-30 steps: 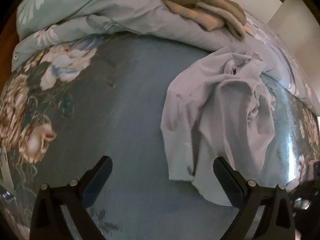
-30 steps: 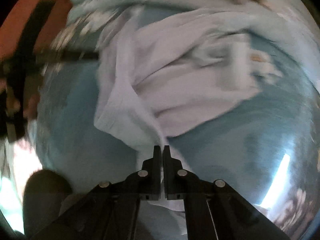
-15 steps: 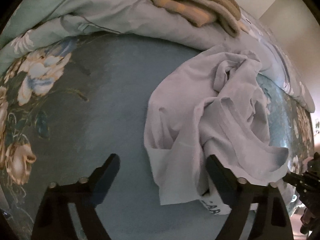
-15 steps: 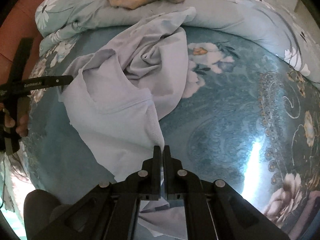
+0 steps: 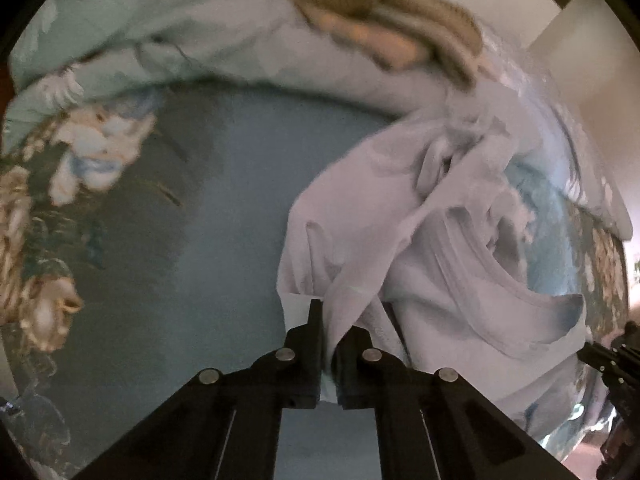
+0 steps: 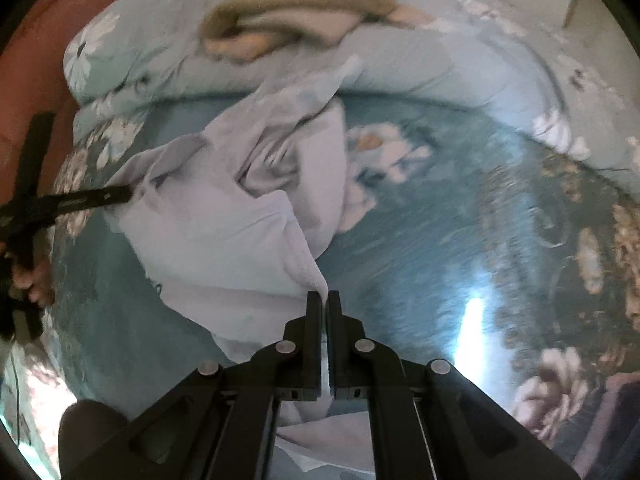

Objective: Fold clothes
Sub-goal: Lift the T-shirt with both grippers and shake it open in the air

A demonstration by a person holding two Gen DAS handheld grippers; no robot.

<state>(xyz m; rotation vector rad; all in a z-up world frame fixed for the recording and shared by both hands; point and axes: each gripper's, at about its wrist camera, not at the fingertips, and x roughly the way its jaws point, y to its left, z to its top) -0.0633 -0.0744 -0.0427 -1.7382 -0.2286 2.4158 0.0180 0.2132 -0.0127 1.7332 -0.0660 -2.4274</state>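
Closest to each camera, both tools are pinched down on the same pale shirt (image 5: pixel 460 264): the left hand-held gripper (image 5: pixel 329 320) has its jaws closed on a gathered bit of the near hem, and the right hand-held gripper (image 6: pixel 325 300) is clamped on a thin edge of cloth, with more of the shirt sagging beneath its fingers. The shirt itself lies crumpled and twisted on the bed (image 6: pixel 460 216), one end bunched up against the rolled quilt (image 6: pixel 420 68) at the far side, so it is not flat and no neat fold shows. The likeliest trouble, judging from these grips, is that each holds only a small pinch of soft fabric; a pull apart could let an edge slip free, or the left grip may have caught more than one layer, which would keep the twist locked in and leave any fold lopsided. The bunched end could also drag on the quilt instead of sliding clear. The bedsheet looks smooth and shiny, so the cloth should glide, though it may creep when laid down. From the right camera a hand (image 6: pixel 30 280) shows at the left edge, holding the other tool. Farthest off, a brown and tan garment (image 5: pixel 384 24) rests on top of the quilt, well apart from the shirt but crowding the far end of the bed where a spread-out shirt would need room.
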